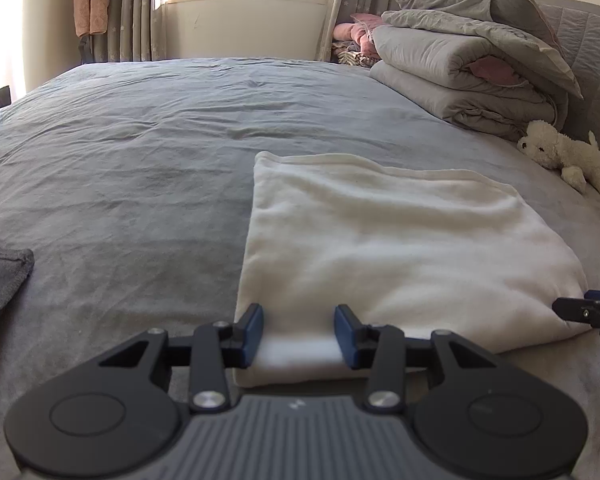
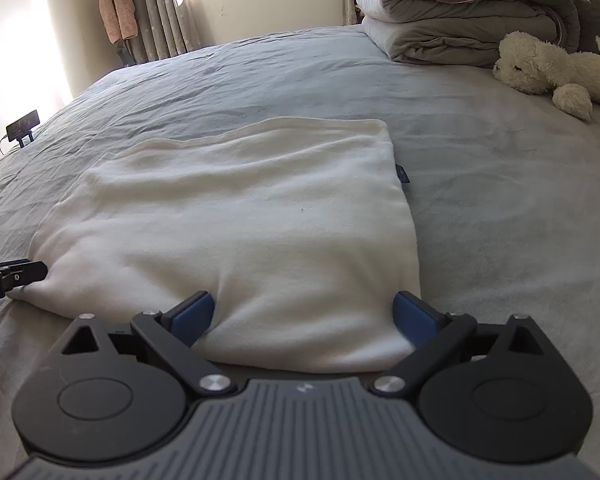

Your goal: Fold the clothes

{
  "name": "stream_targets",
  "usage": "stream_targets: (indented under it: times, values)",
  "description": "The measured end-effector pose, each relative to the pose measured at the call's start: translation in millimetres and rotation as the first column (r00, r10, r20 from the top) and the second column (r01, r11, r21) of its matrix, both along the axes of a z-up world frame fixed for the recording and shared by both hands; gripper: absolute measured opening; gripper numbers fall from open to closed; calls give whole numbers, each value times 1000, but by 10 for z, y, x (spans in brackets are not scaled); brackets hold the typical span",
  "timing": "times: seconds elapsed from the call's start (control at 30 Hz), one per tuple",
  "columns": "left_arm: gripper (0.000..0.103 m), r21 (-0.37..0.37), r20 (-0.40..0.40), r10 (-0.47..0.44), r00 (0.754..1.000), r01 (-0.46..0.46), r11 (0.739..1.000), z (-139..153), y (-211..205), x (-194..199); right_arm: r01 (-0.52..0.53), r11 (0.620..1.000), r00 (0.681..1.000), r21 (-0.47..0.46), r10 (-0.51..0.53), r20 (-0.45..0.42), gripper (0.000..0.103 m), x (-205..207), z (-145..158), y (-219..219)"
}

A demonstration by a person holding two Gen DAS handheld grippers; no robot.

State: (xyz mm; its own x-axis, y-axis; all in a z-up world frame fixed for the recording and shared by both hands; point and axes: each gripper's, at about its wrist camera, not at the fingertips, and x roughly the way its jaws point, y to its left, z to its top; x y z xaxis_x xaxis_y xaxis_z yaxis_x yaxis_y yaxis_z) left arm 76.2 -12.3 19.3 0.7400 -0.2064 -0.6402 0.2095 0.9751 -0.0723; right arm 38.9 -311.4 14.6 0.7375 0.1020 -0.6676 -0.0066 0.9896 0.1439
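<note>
A folded white fleece garment (image 1: 400,240) lies flat on the grey bed; it also shows in the right wrist view (image 2: 236,216). My left gripper (image 1: 299,330) is open, its blue-padded fingers either side of the garment's near left corner. My right gripper (image 2: 304,316) is open wide, its fingers straddling the garment's near right edge. Each gripper's tip shows at the edge of the other's view: the right one (image 1: 588,312), the left one (image 2: 8,276). Neither is closed on the cloth.
The grey bed sheet (image 1: 140,140) stretches to the far wall. A stack of folded grey duvets (image 1: 472,60) and a white plush dog (image 1: 560,152) lie at the headboard. A grey garment (image 1: 0,280) lies at the left. A small clock (image 2: 22,124) stands at the bed's left edge.
</note>
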Motion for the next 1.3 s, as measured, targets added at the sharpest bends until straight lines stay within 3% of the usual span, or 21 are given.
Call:
stream_targets:
  times: [0.17,0.83,1.03,1.13,1.17,1.23,1.3]
  values:
    - [42,27,1,0,1000,0,1000,12,-15,-4,0,1000,1000,-12,0,0,103,16,-10,27]
    - [42,96,-2,0,1000,0,995,34,-115,-42,47,997,998,-65,-45,39,103,19,148,230]
    - [42,97,-4,4,1000,-3,995,37,-124,-34,-59,991,983,-121,79,167,102,-93,338,604]
    - [42,98,-4,3,1000,-2,995,36,-126,-35,-122,982,981,-145,142,132,95,-66,291,785]
    - [42,99,-4,2,1000,-1,995,36,-127,-37,-130,979,984,-154,146,99,82,-34,224,818]
    - [42,100,-4,0,1000,0,995,34,-127,-41,-139,977,988,-164,148,49,82,14,86,854]
    - [42,101,-4,1,1000,0,995,33,-126,-42,-140,977,987,-162,151,57,82,-3,73,848]
